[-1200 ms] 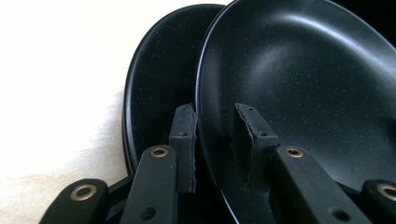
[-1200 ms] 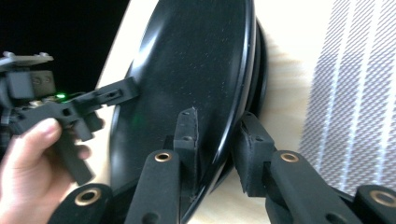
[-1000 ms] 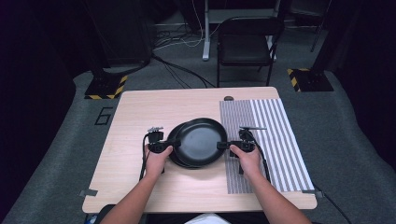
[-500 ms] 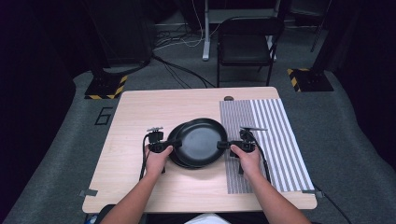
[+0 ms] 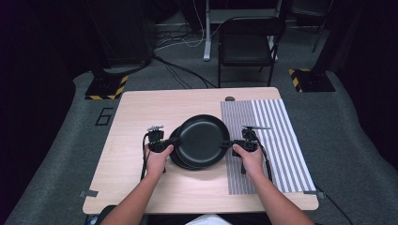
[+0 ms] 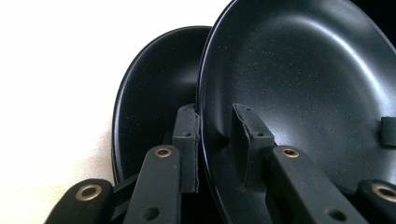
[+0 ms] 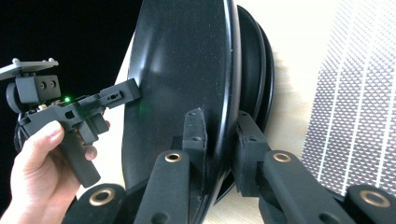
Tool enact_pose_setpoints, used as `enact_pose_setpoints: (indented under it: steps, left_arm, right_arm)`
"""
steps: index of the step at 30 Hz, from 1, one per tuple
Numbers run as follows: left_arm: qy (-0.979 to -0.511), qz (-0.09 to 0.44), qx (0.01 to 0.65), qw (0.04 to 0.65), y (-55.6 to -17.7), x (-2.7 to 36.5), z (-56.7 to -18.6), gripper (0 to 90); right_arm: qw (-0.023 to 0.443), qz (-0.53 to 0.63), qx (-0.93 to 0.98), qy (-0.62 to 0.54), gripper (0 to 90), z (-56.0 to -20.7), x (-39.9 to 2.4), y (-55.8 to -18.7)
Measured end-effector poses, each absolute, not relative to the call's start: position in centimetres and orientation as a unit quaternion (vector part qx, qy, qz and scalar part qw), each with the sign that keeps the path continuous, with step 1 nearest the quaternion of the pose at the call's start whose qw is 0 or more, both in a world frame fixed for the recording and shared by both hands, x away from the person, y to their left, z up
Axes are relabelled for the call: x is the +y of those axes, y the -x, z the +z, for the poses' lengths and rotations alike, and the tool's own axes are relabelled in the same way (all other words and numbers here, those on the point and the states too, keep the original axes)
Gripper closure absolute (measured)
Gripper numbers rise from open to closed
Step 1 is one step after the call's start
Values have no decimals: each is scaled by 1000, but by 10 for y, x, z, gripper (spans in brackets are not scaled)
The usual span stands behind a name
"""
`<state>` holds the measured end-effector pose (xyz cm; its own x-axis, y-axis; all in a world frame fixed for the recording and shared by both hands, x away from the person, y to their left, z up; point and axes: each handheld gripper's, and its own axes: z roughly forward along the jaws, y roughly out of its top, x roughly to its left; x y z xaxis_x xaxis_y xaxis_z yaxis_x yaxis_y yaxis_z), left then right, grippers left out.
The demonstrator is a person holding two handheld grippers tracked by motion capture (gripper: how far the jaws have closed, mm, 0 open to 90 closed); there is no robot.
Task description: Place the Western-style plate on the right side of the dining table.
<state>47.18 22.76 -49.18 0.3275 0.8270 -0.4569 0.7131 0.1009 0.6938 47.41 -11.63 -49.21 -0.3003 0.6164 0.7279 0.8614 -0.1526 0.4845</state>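
Nearest me, forearms: both come in from the bottom edge of the high view, one hand-held gripper in each hand.
Left hand-held gripper (image 5: 168,145): clenched on the left rim of the upper pan; in the left gripper view one pad sits outside the wall, one inside the bowl, rim between them.
Right hand-held gripper (image 5: 228,144): clenched on the right rim of the same pan; its jaws have just been closing, with the rim between them. The right gripper view shows the pads pressed on either side of the wall.
Upper pan (image 5: 202,139): black, round, non-stick; at mid-desk, held from both sides and nested over a second one.
Lower pan (image 6: 149,107): same kind, lying on the desk under the upper pan and offset towards my left; its rim peeks out beside the left jaws.
Desk (image 5: 141,112): pale wood, bare on the left half.
Striped mat (image 5: 277,136): grey and white stripes, on the right part of the desk, its edge just beside my right hand.
Beyond the desk: chair (image 5: 246,47), floor cables, dark room.
Step in hand (my reading): two-sided grip is made; the upper pan is about to be parted from the lower one.
Next move calls for: an even, level lift with both hands together, grips kept firm, so the pan neither tilts nor drags the lower pan along.
Risk: thin rim grips could slip if one side leads.
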Motion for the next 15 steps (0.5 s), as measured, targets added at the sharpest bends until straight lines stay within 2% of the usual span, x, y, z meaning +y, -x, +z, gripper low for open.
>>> enact_pose_setpoints:
  steps: [7,15]
  left_arm:
    - [-682,89,561,461,-470,228,-478,724]
    - [-682,90,563,458,-469,231,-475,724]
  right_arm:
    - [124,-493,-636,581,807,-481,-113,-472]
    - [116,-487,-642,580,812,-473,-108,-471]
